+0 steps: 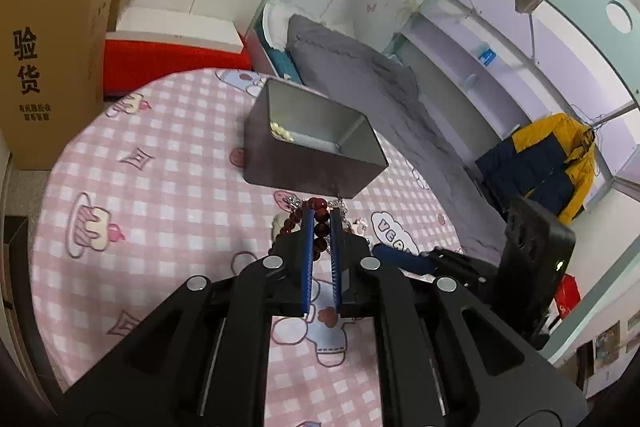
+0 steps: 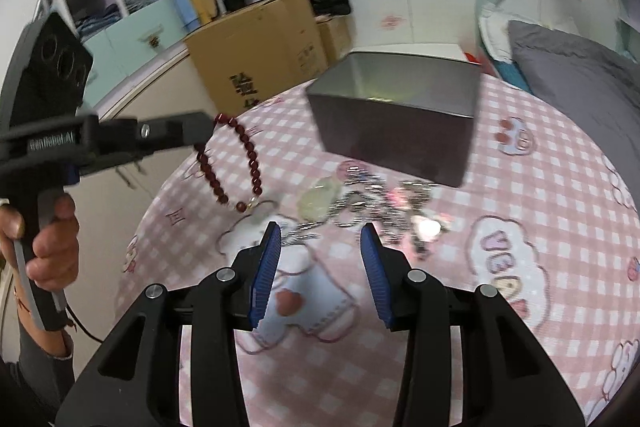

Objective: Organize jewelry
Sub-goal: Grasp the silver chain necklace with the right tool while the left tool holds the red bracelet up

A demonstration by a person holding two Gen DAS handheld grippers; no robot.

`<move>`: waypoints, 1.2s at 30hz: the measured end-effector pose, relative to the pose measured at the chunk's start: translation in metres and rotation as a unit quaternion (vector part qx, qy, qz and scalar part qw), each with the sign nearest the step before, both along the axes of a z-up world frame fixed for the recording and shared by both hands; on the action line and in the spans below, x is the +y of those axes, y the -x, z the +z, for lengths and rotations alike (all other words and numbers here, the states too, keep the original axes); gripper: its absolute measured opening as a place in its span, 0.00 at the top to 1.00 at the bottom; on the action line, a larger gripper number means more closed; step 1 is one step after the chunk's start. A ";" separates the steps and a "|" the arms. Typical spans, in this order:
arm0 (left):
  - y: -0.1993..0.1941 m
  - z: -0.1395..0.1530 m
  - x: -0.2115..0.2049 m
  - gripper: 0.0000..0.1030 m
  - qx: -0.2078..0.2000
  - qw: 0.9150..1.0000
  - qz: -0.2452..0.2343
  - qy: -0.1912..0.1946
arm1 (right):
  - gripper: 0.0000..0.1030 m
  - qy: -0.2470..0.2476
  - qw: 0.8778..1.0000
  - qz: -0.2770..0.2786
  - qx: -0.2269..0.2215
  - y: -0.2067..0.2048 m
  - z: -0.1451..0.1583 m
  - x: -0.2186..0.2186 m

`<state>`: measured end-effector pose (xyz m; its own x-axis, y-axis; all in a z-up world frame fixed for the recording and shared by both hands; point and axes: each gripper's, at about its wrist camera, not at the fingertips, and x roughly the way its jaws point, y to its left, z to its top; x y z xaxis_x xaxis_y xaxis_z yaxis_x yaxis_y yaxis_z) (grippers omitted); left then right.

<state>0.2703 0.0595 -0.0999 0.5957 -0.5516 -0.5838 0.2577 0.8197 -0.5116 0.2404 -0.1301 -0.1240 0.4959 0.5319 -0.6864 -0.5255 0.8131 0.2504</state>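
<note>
My left gripper (image 1: 322,213) is shut on a dark red bead bracelet (image 1: 319,223), held just in front of a grey metal tin (image 1: 312,167). From the right wrist view the bracelet (image 2: 240,163) hangs in a loop from the left gripper (image 2: 210,127), lifted above the table at the left. Pale pearl beads (image 1: 280,131) lie inside the tin. My right gripper (image 2: 320,237) stands open over a heap of silver chains (image 2: 372,199) and a pale green bangle (image 2: 320,201) lying before the tin (image 2: 396,123).
The round table wears a pink checked cloth (image 1: 168,187) with cartoon prints. A cardboard box (image 1: 52,47) and a red-and-white chest (image 1: 172,51) stand behind it, a grey-covered bed (image 1: 380,91) to the right. A hand (image 2: 48,239) grips the left tool's handle.
</note>
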 end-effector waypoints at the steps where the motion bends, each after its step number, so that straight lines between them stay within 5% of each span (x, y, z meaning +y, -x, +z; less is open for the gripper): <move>1: 0.001 0.001 0.005 0.93 -0.002 1.000 0.000 0.003 | 0.62 0.006 1.000 0.009 -0.001 0.001 -0.001 0.007; 6: 0.004 0.002 0.017 0.93 -0.003 1.000 0.007 0.003 | 0.62 0.040 0.998 0.049 -0.004 0.002 -0.012 0.042; 13: 0.007 -0.005 0.022 0.93 0.010 1.000 0.007 0.002 | 0.63 0.119 0.993 0.024 -0.010 -0.012 -0.036 0.073; 16: 0.007 -0.007 0.021 0.93 0.012 1.000 0.003 -0.002 | 0.88 0.152 0.988 0.015 -0.033 -0.013 -0.039 0.077; 17: 0.007 -0.006 0.020 0.93 0.012 1.000 0.003 -0.003 | 0.88 0.155 0.987 0.015 -0.034 -0.013 -0.039 0.078; 19: 0.007 -0.006 0.019 0.93 0.011 1.000 0.001 -0.001 | 0.90 0.153 0.988 0.016 -0.026 -0.015 -0.039 0.071; 20: 0.008 -0.005 0.019 0.93 0.010 1.000 0.000 -0.003 | 0.99 0.152 0.988 0.017 -0.025 -0.016 -0.039 0.068; 26: 0.009 0.005 0.012 0.93 0.001 1.000 -0.011 0.001 | 0.99 0.078 0.997 -0.001 -0.030 -0.007 -0.005 0.022; 36: 0.006 0.026 -0.012 0.93 -0.018 0.999 -0.034 -0.003 | 0.99 0.040 0.997 -0.024 -0.061 0.002 0.039 -0.001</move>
<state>0.2647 0.0477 -0.0735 0.5782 -0.5881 -0.5656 0.3314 0.8027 -0.4958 0.2386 -0.1309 -0.0849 0.6020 0.4523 -0.6581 -0.5086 0.8525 0.1207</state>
